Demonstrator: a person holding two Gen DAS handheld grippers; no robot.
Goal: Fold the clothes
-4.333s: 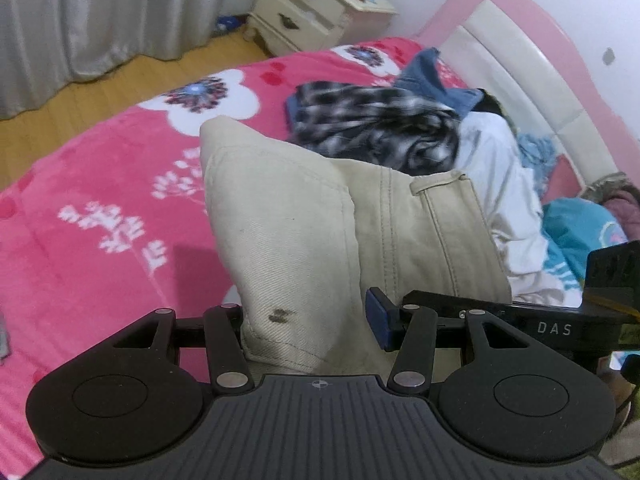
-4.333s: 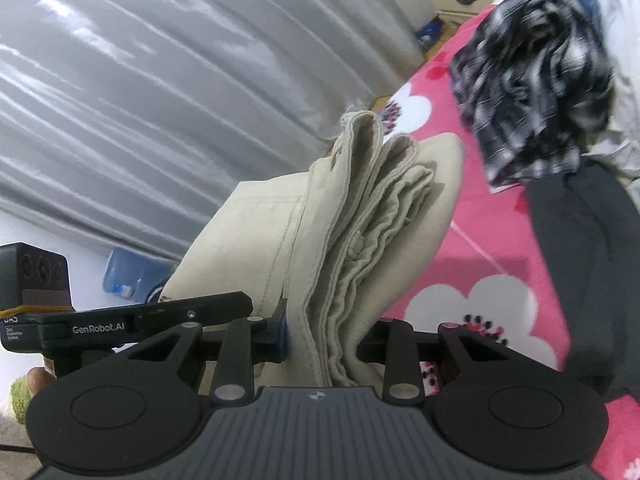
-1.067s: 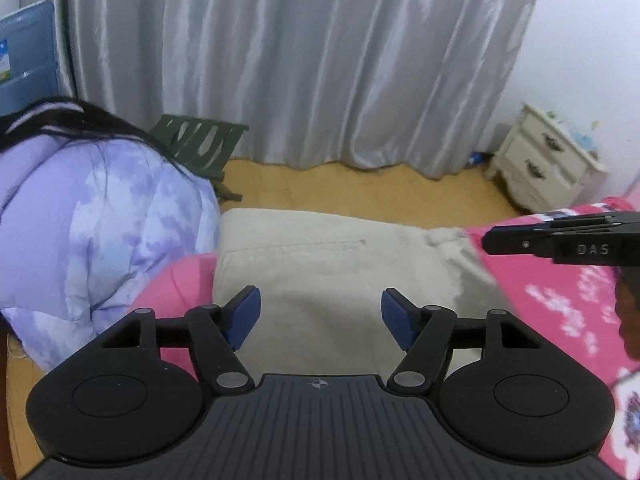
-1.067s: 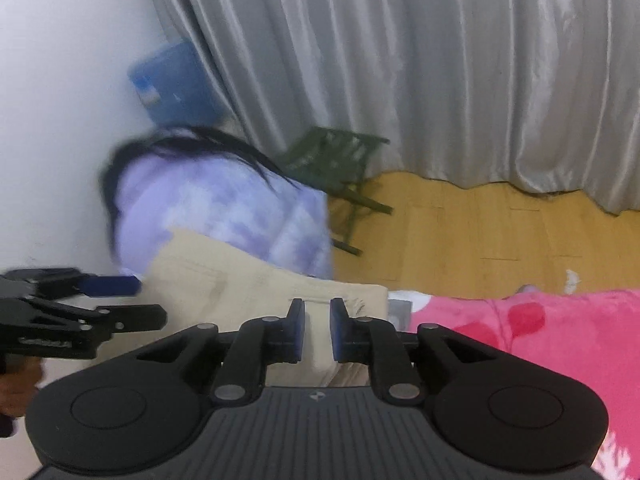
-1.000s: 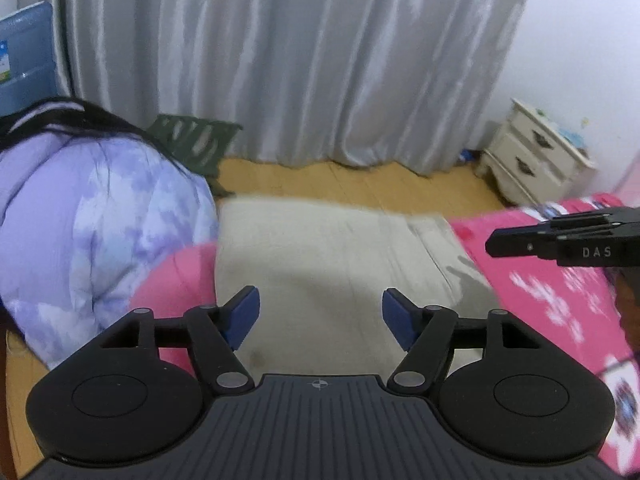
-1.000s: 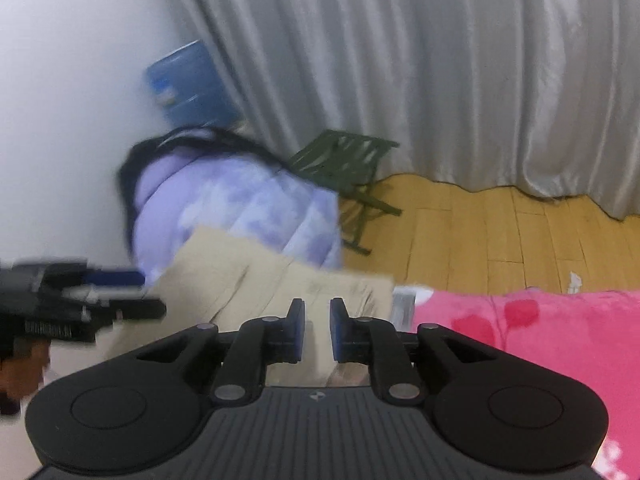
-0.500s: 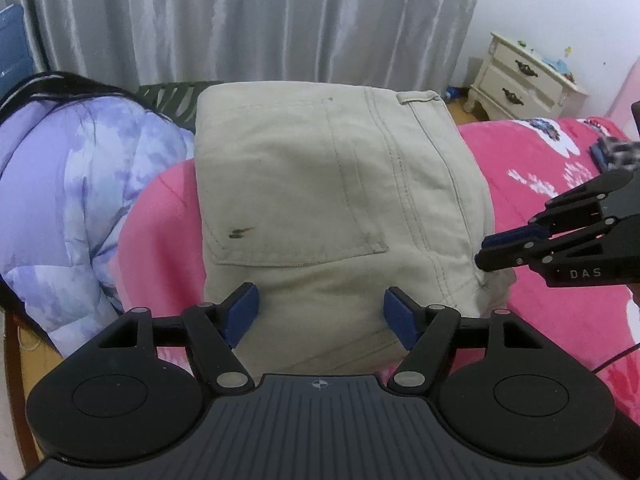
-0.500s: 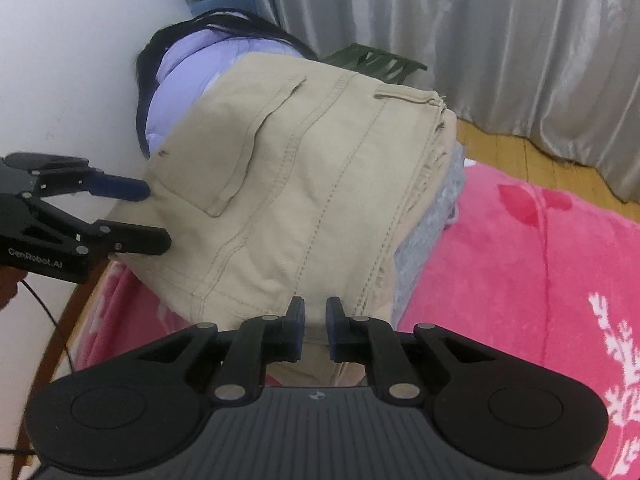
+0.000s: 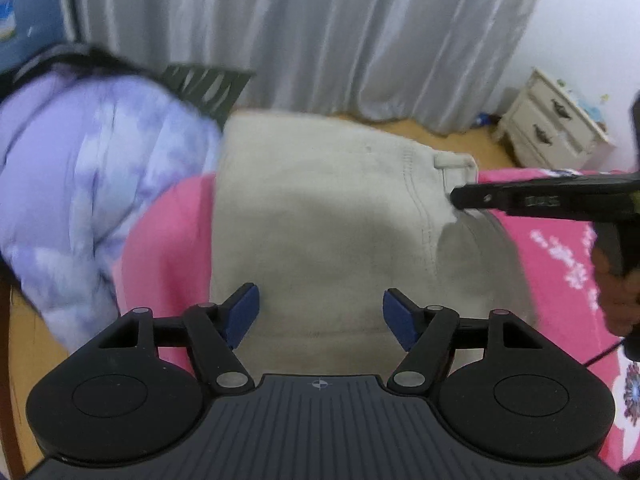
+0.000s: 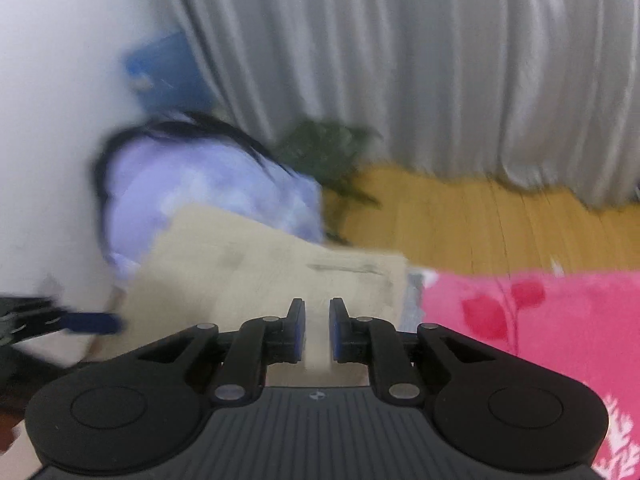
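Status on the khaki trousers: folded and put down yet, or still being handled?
Done: khaki trousers lie folded on the pink bedspread. In hand: nothing; left gripper is open, right gripper nearly closed with nothing visibly pinched. Left: no other clothes visible.

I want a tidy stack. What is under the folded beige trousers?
The trousers lie on the pink blanket. A grey garment shows beneath their right edge; how far it extends underneath is hidden.
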